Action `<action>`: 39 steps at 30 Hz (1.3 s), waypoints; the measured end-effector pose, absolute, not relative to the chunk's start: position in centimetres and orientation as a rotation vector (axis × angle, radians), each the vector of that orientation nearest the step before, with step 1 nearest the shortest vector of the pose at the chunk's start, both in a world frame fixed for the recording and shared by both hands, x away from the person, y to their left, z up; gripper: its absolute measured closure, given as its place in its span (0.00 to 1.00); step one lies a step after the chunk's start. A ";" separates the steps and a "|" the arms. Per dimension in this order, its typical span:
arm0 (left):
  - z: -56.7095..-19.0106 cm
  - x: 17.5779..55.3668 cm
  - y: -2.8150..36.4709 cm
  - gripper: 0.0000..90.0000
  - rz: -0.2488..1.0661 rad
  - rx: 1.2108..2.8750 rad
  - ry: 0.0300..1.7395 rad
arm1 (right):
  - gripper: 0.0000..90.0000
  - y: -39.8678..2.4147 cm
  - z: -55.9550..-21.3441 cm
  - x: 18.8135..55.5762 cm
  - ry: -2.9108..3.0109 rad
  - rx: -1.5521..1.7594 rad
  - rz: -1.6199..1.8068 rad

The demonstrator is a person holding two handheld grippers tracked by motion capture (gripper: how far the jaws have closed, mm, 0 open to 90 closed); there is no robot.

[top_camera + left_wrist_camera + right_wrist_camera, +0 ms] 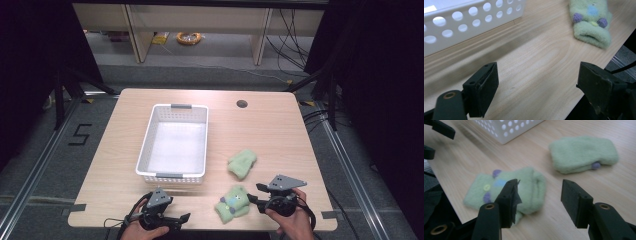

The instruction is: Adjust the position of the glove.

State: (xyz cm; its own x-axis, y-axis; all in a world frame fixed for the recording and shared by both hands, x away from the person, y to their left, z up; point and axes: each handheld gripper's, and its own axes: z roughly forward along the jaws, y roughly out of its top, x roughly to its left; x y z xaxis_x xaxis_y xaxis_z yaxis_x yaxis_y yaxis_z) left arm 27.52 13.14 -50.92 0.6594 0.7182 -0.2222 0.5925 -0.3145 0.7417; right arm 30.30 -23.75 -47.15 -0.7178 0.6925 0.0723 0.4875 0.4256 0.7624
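High view: we hold the right gripper [253,199] just beside the near green sock [233,201] at the table's [280,132] front edge, about to pick it up; a second folded sock [242,163] lies beyond, beside the white perforated basket [173,175]. Left gripper view: our jaws stand wide and empty over pale woodgrain. Right gripper view: our parted, empty jaws must close on the fleecy, soft sock [529,190].

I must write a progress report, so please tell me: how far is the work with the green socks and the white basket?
Nothing looks done: the white basket holds nothing. In hand: the right gripper is open just short of the nearer green sock, not gripping it. The left gripper is open over bare table. Left, probably: both that sock and the farther green sock go into the basket.
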 end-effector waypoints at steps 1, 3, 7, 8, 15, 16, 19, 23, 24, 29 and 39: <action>-50.9 27.5 13.2 0.18 0.190 2.026 1.017 | 0.57 -23.5 -47.2 30.3 2.441 1.013 1.185; -50.8 27.6 13.3 0.18 0.185 2.042 0.999 | 0.59 -23.0 -47.0 30.0 2.447 1.003 1.178; -50.9 27.5 13.2 0.18 0.178 2.030 1.013 | 0.62 -22.1 -47.4 29.8 2.494 0.994 1.165; -50.8 27.6 13.2 0.18 0.184 2.033 0.998 | 0.62 -21.9 -47.4 29.8 2.507 1.005 1.164; -50.8 27.6 13.2 0.18 0.184 2.032 0.997 | 0.62 -20.8 -47.6 29.7 2.550 0.994 1.160; -50.8 27.6 13.2 0.18 0.184 2.032 0.997 | 0.62 -20.7 -47.7 29.8 2.566 0.978 1.153; -50.9 27.6 13.3 0.18 0.207 2.034 1.001 | 0.62 -20.3 -47.7 29.8 2.581 0.977 1.139; -50.9 27.6 13.2 0.18 0.190 2.028 1.001 | 0.62 -19.8 -47.8 29.9 2.602 0.971 1.118; -50.9 27.6 13.2 0.18 0.191 2.027 1.000 | 0.62 -19.6 -47.9 29.9 2.602 0.964 1.117; -50.9 27.6 13.2 0.18 0.185 2.033 1.003 | 0.62 -19.3 -48.0 30.0 2.612 0.960 1.105; -50.9 27.6 13.3 0.18 0.177 2.052 1.013 | 0.69 -18.5 -49.1 30.6 2.678 1.025 0.999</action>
